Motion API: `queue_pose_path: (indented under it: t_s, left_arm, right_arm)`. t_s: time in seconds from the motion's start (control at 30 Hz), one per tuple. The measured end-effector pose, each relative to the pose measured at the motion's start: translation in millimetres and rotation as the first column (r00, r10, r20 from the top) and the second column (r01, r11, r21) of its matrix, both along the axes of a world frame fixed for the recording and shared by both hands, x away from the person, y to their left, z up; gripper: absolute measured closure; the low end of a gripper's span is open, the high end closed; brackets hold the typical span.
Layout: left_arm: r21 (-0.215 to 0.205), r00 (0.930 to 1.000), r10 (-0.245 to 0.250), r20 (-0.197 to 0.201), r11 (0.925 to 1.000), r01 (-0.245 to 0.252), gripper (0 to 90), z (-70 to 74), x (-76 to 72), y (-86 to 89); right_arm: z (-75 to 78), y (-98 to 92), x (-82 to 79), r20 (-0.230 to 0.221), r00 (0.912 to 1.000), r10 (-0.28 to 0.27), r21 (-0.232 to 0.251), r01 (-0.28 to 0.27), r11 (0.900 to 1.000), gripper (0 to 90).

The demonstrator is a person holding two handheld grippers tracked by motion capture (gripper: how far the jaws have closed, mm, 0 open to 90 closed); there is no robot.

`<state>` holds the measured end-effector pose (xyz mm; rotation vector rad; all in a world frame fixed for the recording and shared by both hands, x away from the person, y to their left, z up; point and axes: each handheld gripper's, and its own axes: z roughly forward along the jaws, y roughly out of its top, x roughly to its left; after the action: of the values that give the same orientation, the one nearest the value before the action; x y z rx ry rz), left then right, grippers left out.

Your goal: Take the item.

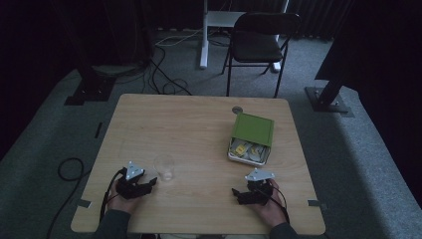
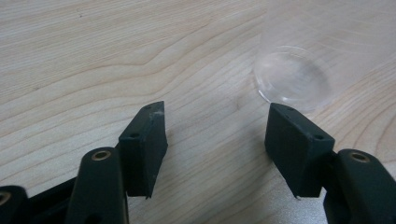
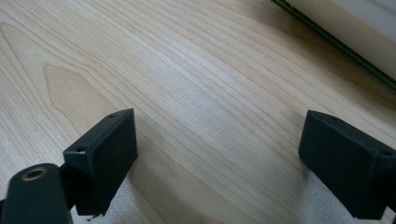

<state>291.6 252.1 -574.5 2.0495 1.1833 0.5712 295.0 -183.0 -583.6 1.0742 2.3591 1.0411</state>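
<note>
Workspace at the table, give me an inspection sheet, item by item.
Surface: pale wooden table, bare wood between things.
Job's things: clear plastic cup upright, just ahead of the left tool; open tin with green lid raised, small packets inside.
Clutter: small round disc behind the tin.
Grippers: left tool open, nothing between its jaws; right tool open, nothing between its jaws, near the tin.
Cables: one trails from each tool; more cables lie on the floor.
Surroundings: dark room, grey carpet, black folding chair beyond the table.
</note>
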Motion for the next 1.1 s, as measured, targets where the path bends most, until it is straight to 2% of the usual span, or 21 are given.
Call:
queue_pose_path:
  t_s: [0.27,0.43,0.77,1.03,1.1]
  left_arm:
    - [0.001,1.0000,0.002,0.001,1.0000,-0.002,39.2,-0.1,-0.2,-0.2]
    - [0.001,1.0000,0.003,0.001,1.0000,-0.003,39.1,-0.1,-0.2,-0.4]
    - [0.001,1.0000,0.005,0.001,1.0000,-0.005,38.9,-0.1,-0.3,-0.7]
    - [0.000,1.0000,0.005,0.001,1.0000,-0.005,38.6,-0.2,-0.3,-1.0]
    - [0.001,1.0000,0.006,0.001,1.0000,-0.006,38.6,-0.1,-0.3,-1.0]
  right_arm:
    - [-0.1,-0.4,-0.9,0.000,1.0000,-0.003,-0.001,0.003,1.000,11.1]
    - [0.1,-0.4,-3.4,0.008,0.9999,-0.007,0.007,0.007,1.000,15.6]
    - [0.1,-0.3,-3.2,0.008,1.0000,-0.006,0.007,0.006,1.000,15.4]
    - [2.1,0.4,-2.5,-0.004,1.0000,0.001,-0.005,-0.001,1.000,17.3]
    - [3.3,0.7,-3.4,-0.012,0.9999,-0.004,-0.004,0.004,1.000,20.2]
